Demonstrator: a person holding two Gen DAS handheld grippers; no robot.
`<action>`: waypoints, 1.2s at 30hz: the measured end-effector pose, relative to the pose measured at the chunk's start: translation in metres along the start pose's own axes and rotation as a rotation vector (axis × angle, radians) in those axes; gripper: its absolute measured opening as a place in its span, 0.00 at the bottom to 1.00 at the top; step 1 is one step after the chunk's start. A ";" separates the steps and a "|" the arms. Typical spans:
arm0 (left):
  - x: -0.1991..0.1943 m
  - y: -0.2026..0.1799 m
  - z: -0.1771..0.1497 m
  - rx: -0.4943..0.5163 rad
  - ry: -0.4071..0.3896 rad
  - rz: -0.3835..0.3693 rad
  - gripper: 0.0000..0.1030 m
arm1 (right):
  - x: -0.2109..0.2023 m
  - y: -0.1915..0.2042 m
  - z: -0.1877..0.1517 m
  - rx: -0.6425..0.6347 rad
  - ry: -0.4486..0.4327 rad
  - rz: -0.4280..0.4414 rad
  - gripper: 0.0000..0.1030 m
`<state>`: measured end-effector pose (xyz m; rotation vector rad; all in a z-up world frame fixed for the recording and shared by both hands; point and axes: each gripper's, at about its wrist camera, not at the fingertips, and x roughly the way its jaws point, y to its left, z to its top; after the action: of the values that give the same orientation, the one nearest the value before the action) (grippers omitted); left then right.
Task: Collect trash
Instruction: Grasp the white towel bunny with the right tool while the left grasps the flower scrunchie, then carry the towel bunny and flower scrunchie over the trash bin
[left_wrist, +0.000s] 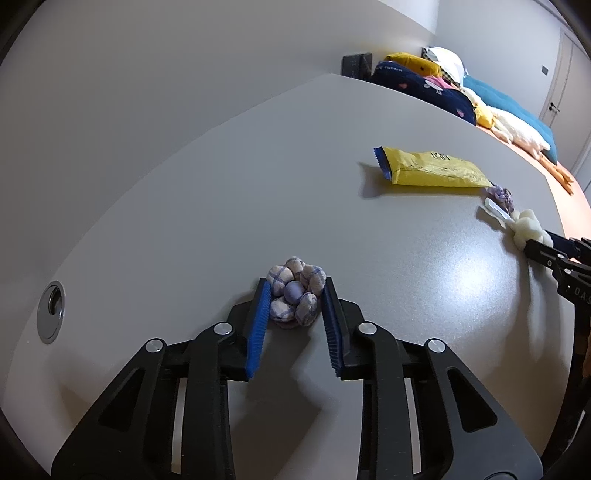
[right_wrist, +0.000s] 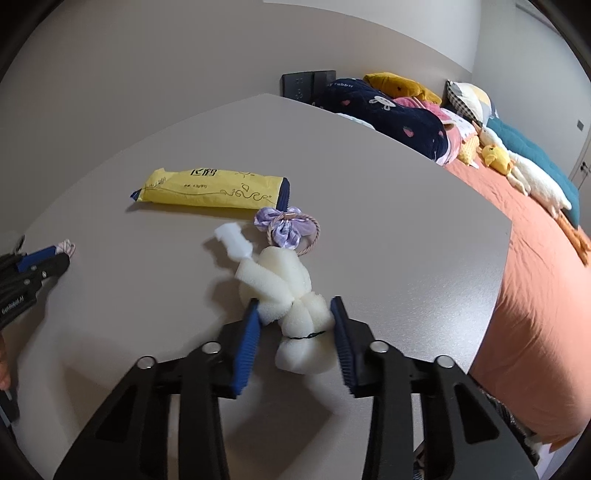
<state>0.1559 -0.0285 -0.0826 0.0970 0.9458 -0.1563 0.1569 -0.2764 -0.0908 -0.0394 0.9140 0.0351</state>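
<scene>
The grey table (left_wrist: 184, 206) fills most of both views, and beside its far edge runs a bed with an orange sheet (right_wrist: 535, 295), piled with cushions and soft toys (right_wrist: 388, 114).

On the table lies a flat yellow packet (right_wrist: 214, 186) with blue ends, well apart from both claws.

The left claw (left_wrist: 293, 295) points down at the table and its 2 blue pads (left_wrist: 260, 325) press on either side of a checked purple-and-white fabric flower (left_wrist: 293, 297), which sits on the table between them; the claw is clamped on it.

The right claw (right_wrist: 295, 314) also points down. A white foam flower (right_wrist: 288, 291), tied with a dark band, stands between its 2 blue pads. The left pad touches the foam, while the right pad sits just beside it, and whether it presses I cannot tell for sure; the foam looks squeezed at the tips.

Just beyond the foam flower a small white foam scrap (right_wrist: 232, 240) lies on the table.

Next to it, near the packet's end, rests a lilac fabric bow on a pink hair tie (right_wrist: 286, 225).

A round metal cable port (left_wrist: 51, 312) is set into the table at the left.
</scene>
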 end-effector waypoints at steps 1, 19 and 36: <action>-0.001 0.000 0.000 0.000 0.000 0.002 0.24 | -0.001 -0.001 -0.001 0.009 -0.004 0.001 0.32; -0.036 -0.017 0.004 0.022 -0.066 -0.055 0.21 | -0.068 -0.001 -0.017 0.126 -0.108 0.113 0.28; -0.072 -0.066 -0.001 0.072 -0.096 -0.121 0.21 | -0.123 -0.018 -0.044 0.177 -0.168 0.082 0.30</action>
<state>0.1017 -0.0871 -0.0257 0.0982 0.8507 -0.3044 0.0482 -0.2980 -0.0202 0.1630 0.7474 0.0329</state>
